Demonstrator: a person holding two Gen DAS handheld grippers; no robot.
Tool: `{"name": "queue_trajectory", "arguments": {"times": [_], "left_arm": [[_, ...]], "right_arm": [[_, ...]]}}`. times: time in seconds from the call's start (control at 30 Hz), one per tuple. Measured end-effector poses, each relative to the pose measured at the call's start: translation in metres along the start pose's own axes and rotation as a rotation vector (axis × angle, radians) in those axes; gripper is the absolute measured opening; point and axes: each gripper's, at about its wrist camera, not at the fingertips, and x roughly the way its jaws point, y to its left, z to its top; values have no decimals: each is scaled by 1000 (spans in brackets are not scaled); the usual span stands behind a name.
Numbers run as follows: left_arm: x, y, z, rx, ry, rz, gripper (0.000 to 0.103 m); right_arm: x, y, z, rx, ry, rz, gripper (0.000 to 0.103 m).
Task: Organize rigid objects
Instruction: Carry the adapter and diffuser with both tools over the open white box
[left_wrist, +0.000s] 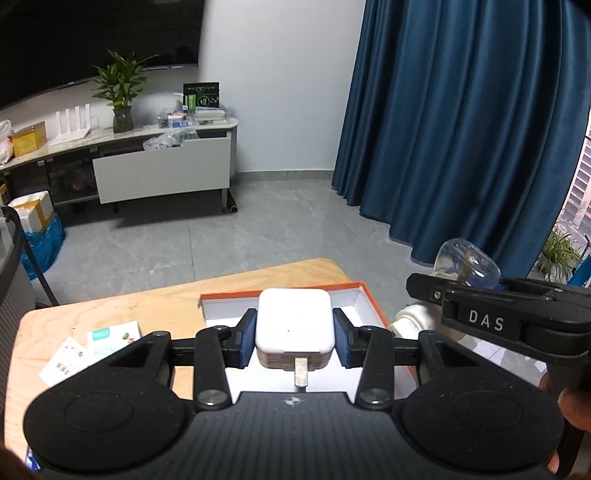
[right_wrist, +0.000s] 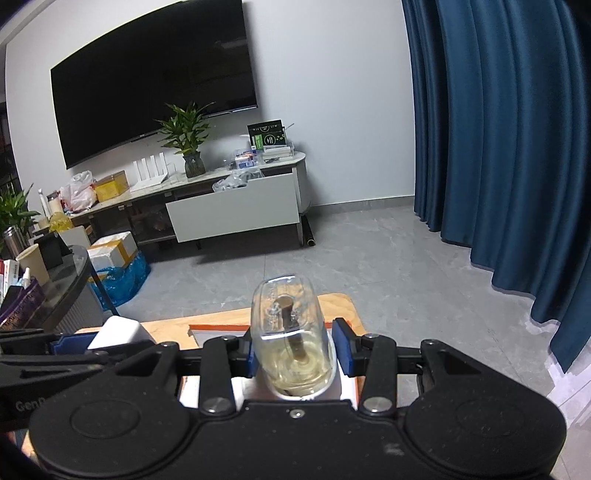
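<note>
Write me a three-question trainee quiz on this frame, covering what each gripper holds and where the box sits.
1. True or false: the left gripper is shut on a white charger.
2. What does the right gripper hold? A) a clear plastic bottle B) a green booklet C) nothing
3. Fill in: the orange-rimmed box lies open on the ____ table.

Key
1. True: both blue pads press its sides, prong toward the camera.
2. A: the clear plastic bottle, with yellowish liquid at its lower end, sits between the pads.
3. Wooden: the box lies below both grippers.
</note>
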Motion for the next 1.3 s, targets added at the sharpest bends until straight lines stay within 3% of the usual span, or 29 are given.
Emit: {"name": "queue_trajectory", "arguments": {"times": [0.57, 1.3], "left_arm": [[28, 6, -4, -16, 61, -11, 43], [40, 7, -1, -29, 60, 19, 43]], "right_arm": [[38, -4, 3, 5, 52, -18, 49], [64, -1, 3, 0, 89, 2, 49]]}}
